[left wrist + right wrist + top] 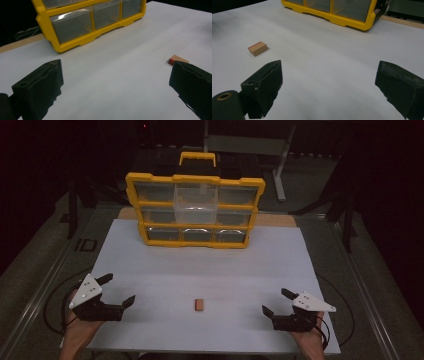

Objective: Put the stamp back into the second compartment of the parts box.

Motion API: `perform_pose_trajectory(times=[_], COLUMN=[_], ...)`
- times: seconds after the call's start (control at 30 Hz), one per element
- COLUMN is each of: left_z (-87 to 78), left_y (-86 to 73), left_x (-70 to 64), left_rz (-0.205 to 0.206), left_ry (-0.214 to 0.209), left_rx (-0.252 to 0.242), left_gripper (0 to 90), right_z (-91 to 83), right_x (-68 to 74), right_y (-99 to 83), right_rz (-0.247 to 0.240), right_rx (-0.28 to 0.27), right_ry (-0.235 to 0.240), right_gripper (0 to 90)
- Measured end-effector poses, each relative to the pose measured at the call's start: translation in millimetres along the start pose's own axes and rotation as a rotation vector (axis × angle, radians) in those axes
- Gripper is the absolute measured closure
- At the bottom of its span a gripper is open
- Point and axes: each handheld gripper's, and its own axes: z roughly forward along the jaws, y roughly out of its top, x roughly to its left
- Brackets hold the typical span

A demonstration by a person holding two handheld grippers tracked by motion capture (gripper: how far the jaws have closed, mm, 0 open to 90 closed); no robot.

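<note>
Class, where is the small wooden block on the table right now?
In the high view the wooden block lies on the white table near its front edge, between the two open hand-held grippers, well in front of the yellow organizer box.

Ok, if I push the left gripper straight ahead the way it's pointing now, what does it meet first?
Probably nothing soon: the left gripper has open jaws facing bare white table. The small block lies off to the right of that line, the yellow organizer far to its left.

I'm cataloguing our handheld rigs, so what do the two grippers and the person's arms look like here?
Both the left gripper and the right gripper have black bodies with two blocky black jaws. Each carries a light grey three-cornered plate with small dots on top, and a thin dark cable loops away from each across the table. The forearms are bare, with no sleeves showing.
</note>
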Motion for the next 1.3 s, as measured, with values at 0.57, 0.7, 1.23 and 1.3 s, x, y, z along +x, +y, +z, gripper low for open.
perform_pose_trajectory(times=[0.57,0.7,1.23,1.3], left_z=[16.7,21.6,43.0,46.7], left_y=[21.8,24.4,36.3,37.4], left_x=[-8.3,-10.0,-16.0,-16.5], left_rz=[0.078,0.092,0.143,0.146], left_ry=[-0.030,-0.039,-0.064,-0.066], left_rx=[0.048,0.061,0.107,0.113], left_gripper=[0.2,0.2,0.1,0.1], right_z=[0.0,0.1,-0.5,-1.1], right_x=[-0.2,-0.2,-1.2,-1.5], right_y=[-0.2,-0.3,-0.4,-0.1], right_rz=[0.004,0.004,0.010,0.020], right_rx=[-0.008,-0.009,-0.016,-0.024], right_ry=[-0.006,-0.006,0.003,0.004], right_gripper=[7.2,7.2,7.2,7.2])
